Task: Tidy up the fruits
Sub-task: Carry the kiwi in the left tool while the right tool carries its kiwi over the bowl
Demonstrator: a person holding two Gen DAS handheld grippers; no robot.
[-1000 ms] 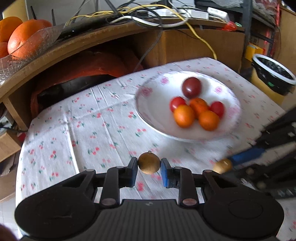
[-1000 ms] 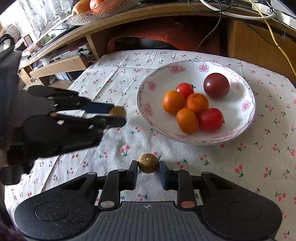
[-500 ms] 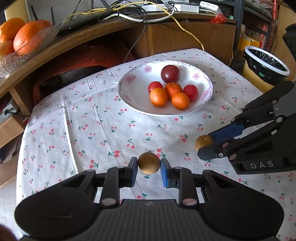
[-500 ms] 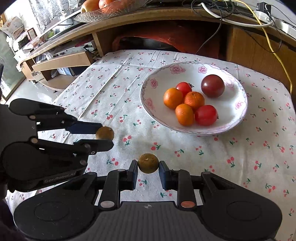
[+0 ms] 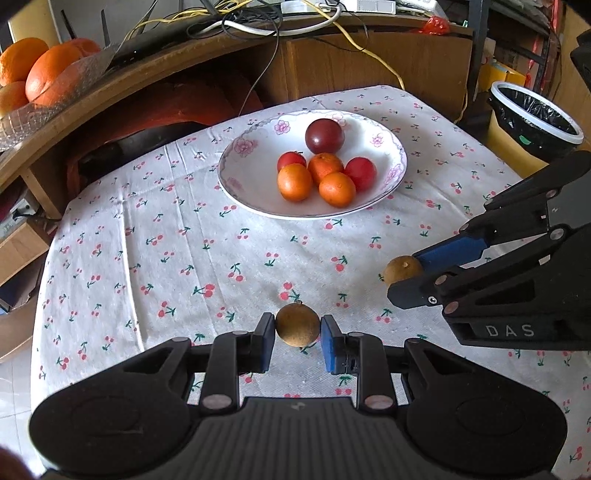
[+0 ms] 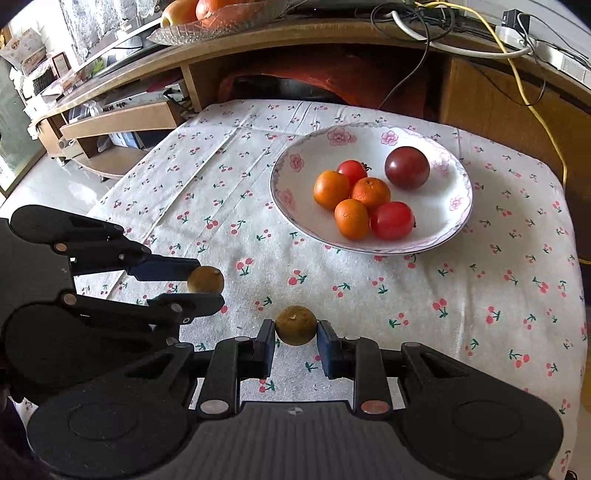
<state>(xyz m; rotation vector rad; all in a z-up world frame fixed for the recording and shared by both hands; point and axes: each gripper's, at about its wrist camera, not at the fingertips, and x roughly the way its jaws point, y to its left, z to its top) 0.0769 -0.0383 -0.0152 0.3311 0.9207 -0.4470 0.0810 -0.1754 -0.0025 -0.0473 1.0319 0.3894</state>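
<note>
Both claws loaded!
Left gripper [image 5: 297,329] and right gripper [image 6: 296,331] each clamp a brown fruit [image 5: 297,325], near the plate [image 5: 240,177].

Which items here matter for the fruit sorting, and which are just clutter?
Job:
left gripper holding brown fruit
right gripper holding second brown fruit
floral plate with six fruits

Clutter:
glass bowl of oranges
cables
bin
</note>
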